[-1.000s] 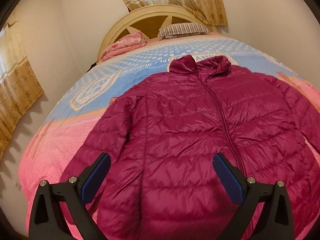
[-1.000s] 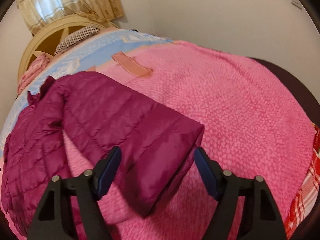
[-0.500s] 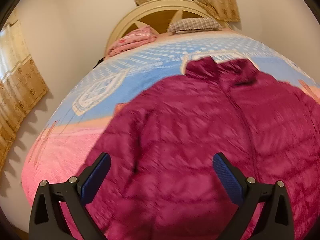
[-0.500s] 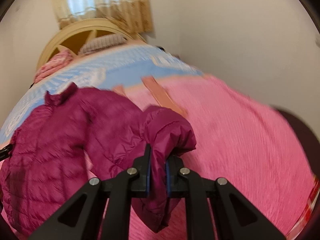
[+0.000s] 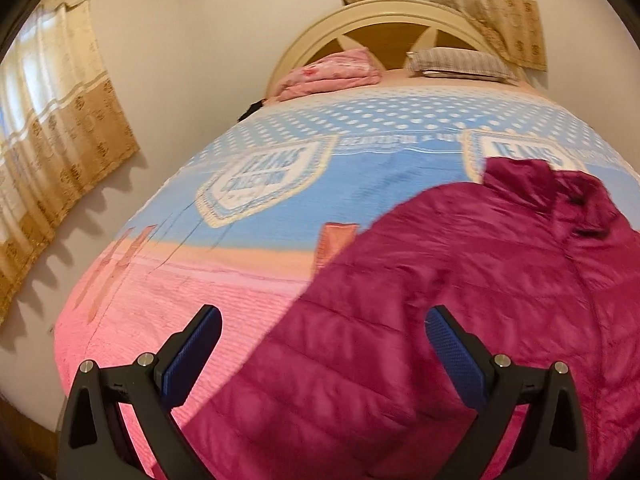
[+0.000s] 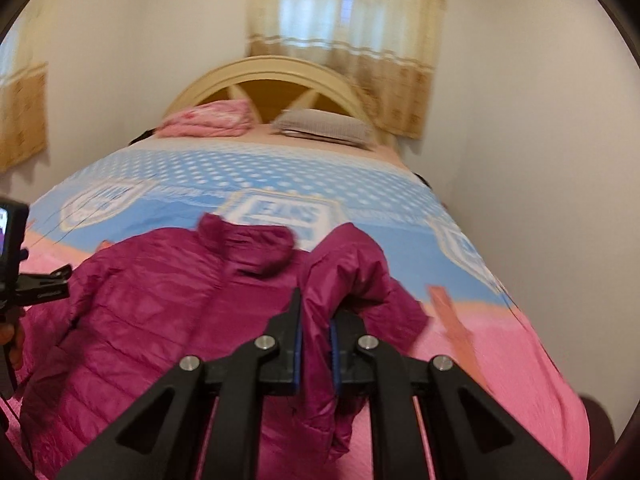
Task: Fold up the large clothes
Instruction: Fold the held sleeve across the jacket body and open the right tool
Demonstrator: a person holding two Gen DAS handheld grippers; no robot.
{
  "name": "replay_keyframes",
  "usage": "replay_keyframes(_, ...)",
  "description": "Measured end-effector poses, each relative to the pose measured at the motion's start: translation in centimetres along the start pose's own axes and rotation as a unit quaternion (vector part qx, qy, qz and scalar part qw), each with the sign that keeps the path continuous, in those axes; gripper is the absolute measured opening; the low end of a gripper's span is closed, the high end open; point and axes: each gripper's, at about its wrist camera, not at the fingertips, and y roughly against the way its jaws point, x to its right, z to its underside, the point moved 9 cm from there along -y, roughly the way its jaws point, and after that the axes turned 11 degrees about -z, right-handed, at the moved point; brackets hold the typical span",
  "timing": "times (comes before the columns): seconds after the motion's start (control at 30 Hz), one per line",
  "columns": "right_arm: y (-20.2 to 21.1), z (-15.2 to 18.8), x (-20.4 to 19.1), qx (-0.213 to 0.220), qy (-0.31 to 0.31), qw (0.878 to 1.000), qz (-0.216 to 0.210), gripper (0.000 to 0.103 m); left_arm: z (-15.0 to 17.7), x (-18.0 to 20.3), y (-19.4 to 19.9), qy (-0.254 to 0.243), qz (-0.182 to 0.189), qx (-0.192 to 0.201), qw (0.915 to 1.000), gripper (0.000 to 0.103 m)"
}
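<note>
Left gripper point(image 5: 324, 356): fingers spread wide, holding nothing, poised over the near sleeve of the magenta puffer jacket point(image 5: 460, 320), which lies front-up on the bedspread point(image 5: 280, 208); right gripper point(image 6: 315, 334): fingers pinching the far sleeve point(image 6: 344, 276), raised above the jacket body. Step judged: folding the first sleeve inward; next calls for laying it flat across the chest and letting go. Legible writing: "JEANS" on bedspread badges; other lettering blurred.

Black hand-held gripper point(image 5: 324, 344), blue pads point(image 5: 192, 360), silver screws
</note>
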Motion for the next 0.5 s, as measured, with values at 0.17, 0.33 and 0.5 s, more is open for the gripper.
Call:
replay_keyframes(0.17,-6.4,-0.1,-6.1,-0.016,0.048,0.998,-0.023,0.011,0.5,-2.7,-3.5,0.012,-0.03,-0.017,0.9993,0.102)
replay_keyframes(0.33,-12.1,0.9,-11.3,-0.036,0.069,0.996,-0.05,0.01,1.6,-4.9,-6.6,0.016,-0.056,-0.034,0.9978,0.102)
replay_keyframes(0.5,-15.1,3.4,-14.7,-0.076,0.097,0.989,-0.083,0.01,2.5,-6.7,-8.3,0.027,-0.079,-0.041,0.9957,0.102)
